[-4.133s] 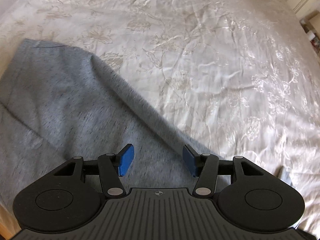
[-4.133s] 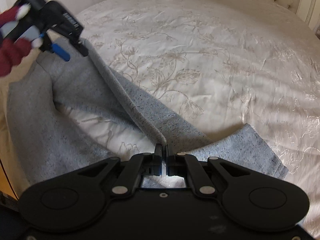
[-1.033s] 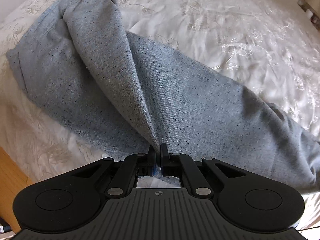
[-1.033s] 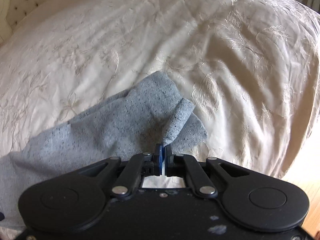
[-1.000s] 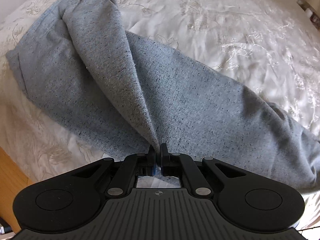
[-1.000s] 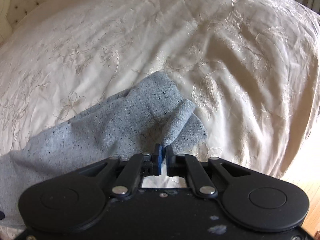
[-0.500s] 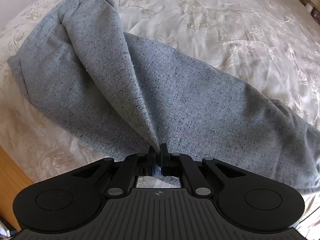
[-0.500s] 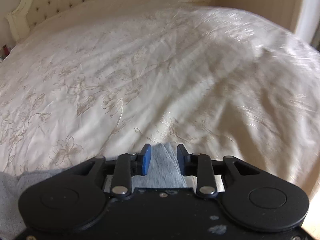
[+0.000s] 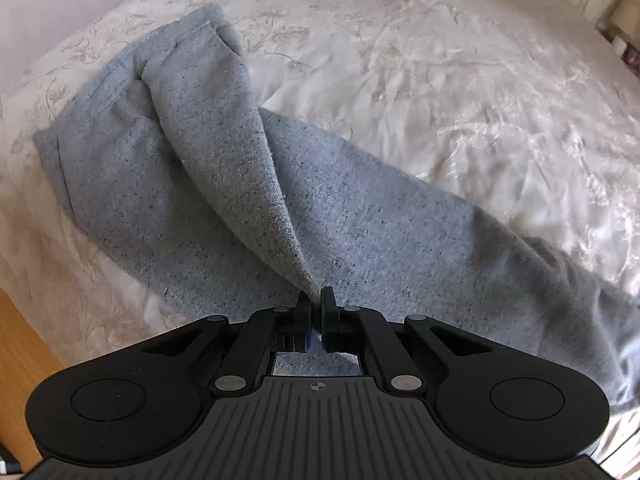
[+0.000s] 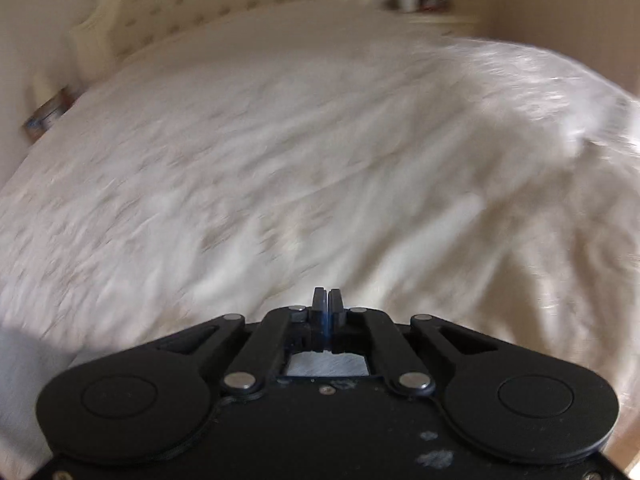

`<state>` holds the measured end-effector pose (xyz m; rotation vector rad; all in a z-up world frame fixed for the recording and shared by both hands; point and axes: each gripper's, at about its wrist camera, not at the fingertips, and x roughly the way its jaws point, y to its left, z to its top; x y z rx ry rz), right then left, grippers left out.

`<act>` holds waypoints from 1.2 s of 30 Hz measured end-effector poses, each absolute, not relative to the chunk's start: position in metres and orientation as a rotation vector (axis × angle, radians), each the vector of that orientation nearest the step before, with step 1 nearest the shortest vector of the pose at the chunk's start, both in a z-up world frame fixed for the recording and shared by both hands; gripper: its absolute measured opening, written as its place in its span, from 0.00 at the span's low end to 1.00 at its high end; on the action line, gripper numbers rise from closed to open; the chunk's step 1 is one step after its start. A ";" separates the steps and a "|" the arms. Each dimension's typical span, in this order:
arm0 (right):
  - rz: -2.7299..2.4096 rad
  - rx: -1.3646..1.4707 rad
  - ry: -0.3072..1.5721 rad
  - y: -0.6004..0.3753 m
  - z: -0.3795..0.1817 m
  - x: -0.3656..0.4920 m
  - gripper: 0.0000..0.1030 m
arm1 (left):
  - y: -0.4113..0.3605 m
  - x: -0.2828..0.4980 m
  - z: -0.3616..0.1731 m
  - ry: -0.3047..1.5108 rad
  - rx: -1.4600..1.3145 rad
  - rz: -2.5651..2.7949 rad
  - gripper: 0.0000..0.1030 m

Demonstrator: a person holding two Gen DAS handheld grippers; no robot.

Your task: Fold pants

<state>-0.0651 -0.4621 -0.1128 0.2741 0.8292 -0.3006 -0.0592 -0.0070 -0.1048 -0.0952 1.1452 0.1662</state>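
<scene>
Left gripper (image 9: pixel 315 312): jaws closed, pinching a fold of the grey pants (image 9: pixel 360 216); cloth rises in a taut ridge from the pinch toward the far end of the garment.

Pants lie along the near edge of the bed (image 9: pixel 440 60), one leg laid over the other, stretching right and out of view.

Right gripper (image 10: pixel 327 312): jaws pressed together, nothing visible between the tips. A sliver of grey shows through the window behind them; whether any cloth is caught there cannot be told.

Judged step: lengthwise fold done or nearly so; left side is setting the doubled cloth down. Next move likely calls for the right side to take the cuff end and carry it toward the waistband, edges aligned.

Poorly seen: right wrist view is smeared by motion; pants nearly absent there, a pale blur at lower left only. Cuffs cut off in the left view. Headboard (image 10: pixel 192 4) far, blurred.
</scene>
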 end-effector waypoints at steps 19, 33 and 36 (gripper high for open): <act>-0.139 0.287 1.052 -0.479 -0.162 -0.055 0.22 | -0.005 -0.055 -0.126 1.249 -0.046 0.195 0.04; -0.288 0.160 1.039 -0.464 -0.160 -0.054 0.11 | -0.007 -0.057 -0.124 1.247 -0.074 0.137 0.07; -0.353 0.183 0.971 -0.461 -0.147 -0.061 0.20 | 0.011 -0.059 -0.113 1.226 -0.198 -0.003 0.10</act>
